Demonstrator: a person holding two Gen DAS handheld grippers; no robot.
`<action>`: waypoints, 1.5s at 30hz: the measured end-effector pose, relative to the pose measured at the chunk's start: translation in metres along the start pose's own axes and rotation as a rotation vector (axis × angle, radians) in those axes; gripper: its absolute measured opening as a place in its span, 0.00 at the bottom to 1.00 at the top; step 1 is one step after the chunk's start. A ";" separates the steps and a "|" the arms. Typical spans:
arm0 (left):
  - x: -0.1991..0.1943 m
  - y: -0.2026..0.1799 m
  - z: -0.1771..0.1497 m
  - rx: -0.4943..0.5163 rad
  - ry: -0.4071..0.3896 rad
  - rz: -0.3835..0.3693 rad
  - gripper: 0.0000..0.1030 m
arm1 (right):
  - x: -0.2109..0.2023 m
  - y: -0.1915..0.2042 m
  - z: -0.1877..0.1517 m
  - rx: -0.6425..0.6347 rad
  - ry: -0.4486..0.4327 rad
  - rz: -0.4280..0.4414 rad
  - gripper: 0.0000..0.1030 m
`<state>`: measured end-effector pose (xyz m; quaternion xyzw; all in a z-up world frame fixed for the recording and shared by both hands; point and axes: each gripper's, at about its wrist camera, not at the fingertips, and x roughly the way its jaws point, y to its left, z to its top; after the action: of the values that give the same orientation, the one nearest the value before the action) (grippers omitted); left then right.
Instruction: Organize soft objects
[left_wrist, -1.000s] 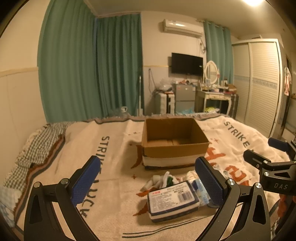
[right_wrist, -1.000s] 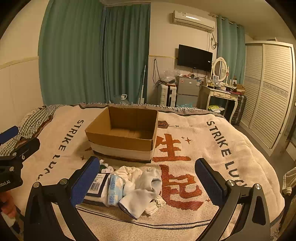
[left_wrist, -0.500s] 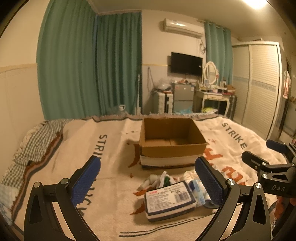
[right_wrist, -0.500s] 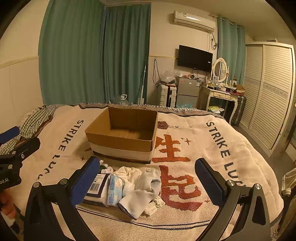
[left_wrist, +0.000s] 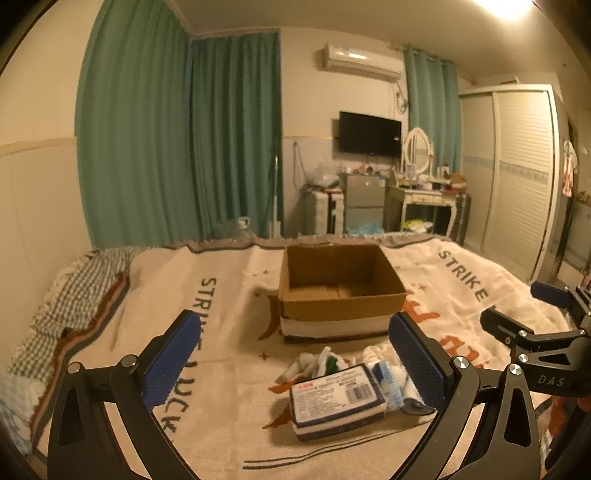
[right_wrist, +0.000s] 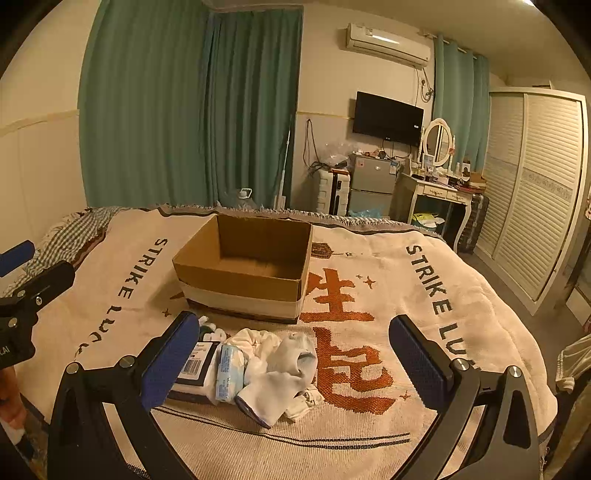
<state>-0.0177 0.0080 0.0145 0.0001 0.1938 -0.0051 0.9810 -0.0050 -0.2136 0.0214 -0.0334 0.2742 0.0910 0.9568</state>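
Cardboard box (right_wrist: 243, 273) sits on blanket (right_wrist: 461, 295); socks (right_wrist: 284, 373) and tissue pack (right_wrist: 229, 373) lie before it.

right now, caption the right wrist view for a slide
Open right gripper above white socks before an empty cardboard box.

Matt brown corrugated cardboard box (right_wrist: 243, 269), woven cream cotton blanket (right_wrist: 388, 306), soft white knit socks (right_wrist: 284, 373), glossy plastic-wrapped tissue pack (left_wrist: 336, 398), textured blue rubber fingers (right_wrist: 417, 358)

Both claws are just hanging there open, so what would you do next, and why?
Probably lower the right gripper onto the white sock. It lies topmost in the pile, right between that gripper's open fingers, and the cardboard box behind looks empty.
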 end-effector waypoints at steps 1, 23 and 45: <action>-0.001 0.000 0.001 0.001 0.000 0.001 1.00 | -0.001 0.000 0.000 -0.001 0.001 0.001 1.00; 0.132 0.005 -0.088 -0.025 0.452 0.032 0.96 | 0.150 -0.015 -0.064 0.032 0.345 0.083 0.70; 0.148 -0.029 -0.108 0.036 0.600 -0.165 0.70 | 0.156 -0.013 -0.069 -0.001 0.361 0.129 0.36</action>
<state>0.0776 -0.0218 -0.1418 0.0034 0.4738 -0.0878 0.8762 0.0912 -0.2096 -0.1197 -0.0321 0.4428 0.1450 0.8842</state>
